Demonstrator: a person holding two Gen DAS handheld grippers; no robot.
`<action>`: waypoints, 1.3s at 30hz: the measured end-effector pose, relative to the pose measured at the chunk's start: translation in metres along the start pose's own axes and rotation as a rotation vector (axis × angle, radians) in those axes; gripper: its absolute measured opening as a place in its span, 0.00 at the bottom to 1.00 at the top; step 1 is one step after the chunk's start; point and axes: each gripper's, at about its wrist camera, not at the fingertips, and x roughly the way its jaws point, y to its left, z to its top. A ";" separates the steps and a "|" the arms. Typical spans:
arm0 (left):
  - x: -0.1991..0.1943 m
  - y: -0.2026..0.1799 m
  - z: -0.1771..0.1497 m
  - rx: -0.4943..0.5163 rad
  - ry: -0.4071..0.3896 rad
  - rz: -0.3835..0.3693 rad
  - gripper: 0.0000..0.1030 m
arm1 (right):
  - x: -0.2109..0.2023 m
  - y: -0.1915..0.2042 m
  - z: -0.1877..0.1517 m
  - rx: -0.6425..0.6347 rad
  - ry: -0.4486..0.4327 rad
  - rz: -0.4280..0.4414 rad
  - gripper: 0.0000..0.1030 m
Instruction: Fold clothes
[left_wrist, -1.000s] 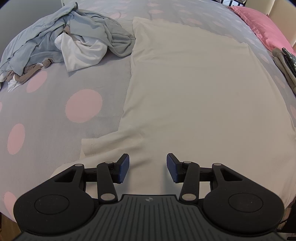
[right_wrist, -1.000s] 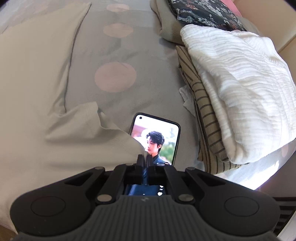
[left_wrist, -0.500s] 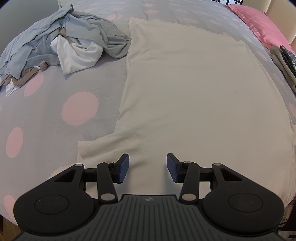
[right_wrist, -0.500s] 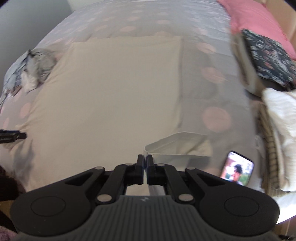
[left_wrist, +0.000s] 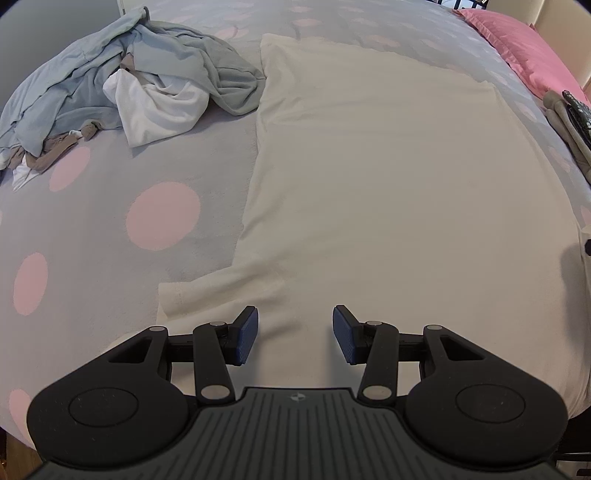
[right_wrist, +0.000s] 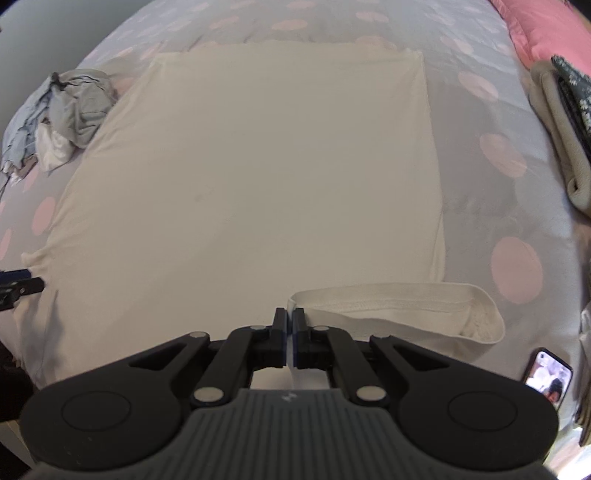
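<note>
Folding inward: right gripper (right_wrist: 290, 326) clamped on cream T-shirt (right_wrist: 258, 177) sleeve (right_wrist: 399, 306), dragged from 3 o'clock toward centre; left gripper (left_wrist: 295, 334) parted, empty.

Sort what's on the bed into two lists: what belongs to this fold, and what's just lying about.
In the fold:
- cream shirt, spread flat
- its sleeve, pinched in the right hand-held gripper
- left hand-held gripper, open over the shirt

Lying about:
- crumpled clothes heap
- phone
- pink pillow
- folded stack
</note>
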 end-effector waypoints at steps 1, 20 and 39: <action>0.000 0.001 0.000 -0.005 0.001 0.001 0.41 | 0.007 0.000 0.002 -0.002 0.007 -0.008 0.03; -0.005 -0.076 -0.016 0.166 -0.021 -0.246 0.36 | -0.035 -0.001 -0.036 -0.100 -0.001 0.008 0.28; -0.004 -0.249 -0.094 0.660 -0.094 -0.605 0.19 | -0.045 0.012 -0.135 -0.254 0.133 0.031 0.28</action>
